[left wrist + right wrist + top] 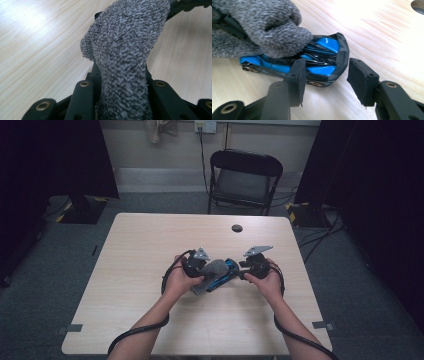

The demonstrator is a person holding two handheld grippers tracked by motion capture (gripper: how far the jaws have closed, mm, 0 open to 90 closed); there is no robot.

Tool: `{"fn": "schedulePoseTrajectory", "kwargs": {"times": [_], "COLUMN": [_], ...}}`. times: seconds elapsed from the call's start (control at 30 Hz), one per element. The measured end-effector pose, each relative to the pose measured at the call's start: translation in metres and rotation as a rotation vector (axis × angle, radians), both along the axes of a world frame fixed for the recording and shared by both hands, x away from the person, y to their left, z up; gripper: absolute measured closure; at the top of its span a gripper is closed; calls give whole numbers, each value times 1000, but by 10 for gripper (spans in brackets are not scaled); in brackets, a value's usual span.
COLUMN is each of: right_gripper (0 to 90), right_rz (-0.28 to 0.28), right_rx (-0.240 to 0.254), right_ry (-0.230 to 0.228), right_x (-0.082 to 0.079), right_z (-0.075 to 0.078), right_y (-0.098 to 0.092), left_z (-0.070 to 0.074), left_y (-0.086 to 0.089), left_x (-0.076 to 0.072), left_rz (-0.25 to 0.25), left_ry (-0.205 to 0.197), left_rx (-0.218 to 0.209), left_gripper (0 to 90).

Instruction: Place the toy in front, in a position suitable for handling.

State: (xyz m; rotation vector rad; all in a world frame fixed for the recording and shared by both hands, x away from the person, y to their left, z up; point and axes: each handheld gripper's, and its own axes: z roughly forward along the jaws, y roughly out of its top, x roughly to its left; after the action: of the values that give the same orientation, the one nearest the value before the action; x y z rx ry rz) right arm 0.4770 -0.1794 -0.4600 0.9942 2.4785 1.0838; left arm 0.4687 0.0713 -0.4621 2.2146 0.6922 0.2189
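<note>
The toy car (317, 62) is blue and black, and it sits on the table (150, 240) near the middle, a bit closer to the person's edge. A fuzzy grey cloth (125, 50) lies over one end of the car. The left gripper (207, 270) is squeezed tight on that cloth — the cloth sticks up between its jaws. The right gripper (325, 80) is loose — its jaws stand on either side of the car's back end, one pad against the car's side and the other apart from it.
</note>
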Motion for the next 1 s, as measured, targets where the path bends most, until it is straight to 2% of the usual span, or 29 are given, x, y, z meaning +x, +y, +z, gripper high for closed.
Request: {"fn": "schedulePoseTrajectory", "kwargs": {"times": [0.03,0.1,0.2,0.3,0.47,0.53,0.63,0.7,0.77,0.9,1.0], "right_gripper": [516,534,552,566,580,580,581,581,574,576,600], "right_rz": [-8,-2,6,-5,-3,-2,-6,-7,-10,-19,-24], "right_rx": [-7,9,-26,-5,-6,-9,-11,-13,-14,3,-29], "right_ry": [0,18,21,31,32,31,33,33,27,30,28], "right_x": [1,4,6,6,6,6,6,6,5,8,10], "right_z": [0,-1,-3,-5,-5,-4,-4,-4,-3,-2,-5], "right_y": [0,1,4,3,2,3,3,4,5,7,11], "left_z": [0,0,1,3,11,13,7,1,-2,-1,-1], "left_y": [0,0,0,0,-8,-14,-24,-28,-29,-27,-25], "left_x": [0,0,1,3,9,14,22,24,24,23,22], "left_rz": [0,0,0,13,57,70,87,78,90,80,75], "left_ry": [2,1,5,2,-29,-49,-26,5,7,0,1], "left_rx": [-1,1,2,-6,-44,-37,-42,-24,-45,-34,-37], "left_gripper": [681,681,681,681,678,672,670,674,678,683,682]}}
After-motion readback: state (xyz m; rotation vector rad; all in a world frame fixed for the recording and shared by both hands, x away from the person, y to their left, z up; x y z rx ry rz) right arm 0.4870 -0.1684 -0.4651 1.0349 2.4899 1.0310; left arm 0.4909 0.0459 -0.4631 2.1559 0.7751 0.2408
